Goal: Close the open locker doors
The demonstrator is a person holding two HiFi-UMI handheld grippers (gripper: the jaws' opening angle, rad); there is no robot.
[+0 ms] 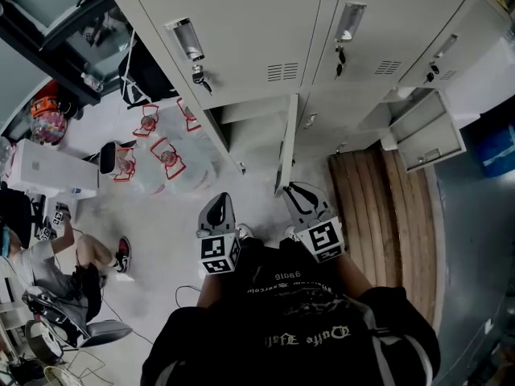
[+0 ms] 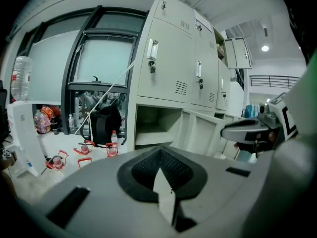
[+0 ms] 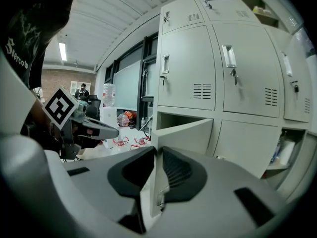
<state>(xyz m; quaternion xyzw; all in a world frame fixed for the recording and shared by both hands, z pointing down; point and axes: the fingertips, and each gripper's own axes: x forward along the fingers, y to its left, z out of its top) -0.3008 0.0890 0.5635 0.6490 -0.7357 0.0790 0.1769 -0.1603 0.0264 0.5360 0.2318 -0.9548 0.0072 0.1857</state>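
The right hand-held gripper pinches the free edge of an open lower locker door, which stands swung out from the locker bank. Its pads seem to press the metal, though shadow blurs the contact. The left hand-held gripper (holding nothing) has its jaws pressed together. A second door hangs open farther right.

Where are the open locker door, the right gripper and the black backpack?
open locker door (image 1: 287, 139): head view, top edge.
right gripper (image 3: 157, 150): right gripper view, between fingertips.
black backpack (image 2: 103, 124): left gripper view, its front.
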